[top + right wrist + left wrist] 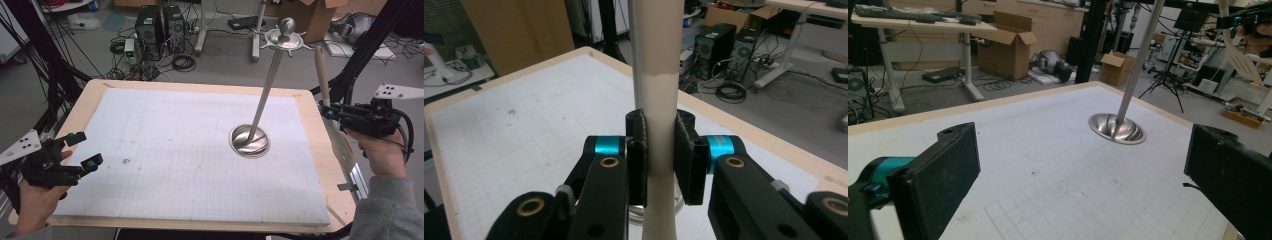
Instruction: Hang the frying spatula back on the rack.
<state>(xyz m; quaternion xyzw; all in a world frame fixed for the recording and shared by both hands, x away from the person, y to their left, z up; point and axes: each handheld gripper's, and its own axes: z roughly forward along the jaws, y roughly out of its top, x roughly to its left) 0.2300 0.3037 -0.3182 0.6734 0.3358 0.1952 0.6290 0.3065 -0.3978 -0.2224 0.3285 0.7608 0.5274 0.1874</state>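
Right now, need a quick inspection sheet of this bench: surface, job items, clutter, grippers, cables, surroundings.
Surface: white gridded mat on a light wooden tabletop; a small dark smudge left of centre.
Job's things: shiny steel utensil stand, round base on the mat, tilted pole with a hooked crown; pale wooden slotted spatula held upright at the right edge.
Clutter: nothing seen on the mat.
Grippers: left gripper open, nothing between its jaws; right gripper shut on the spatula's handle.
Cables: black cable loops behind the right gripper.
Surroundings: two black computer towers, tangled floor wiring, cardboard boxes.
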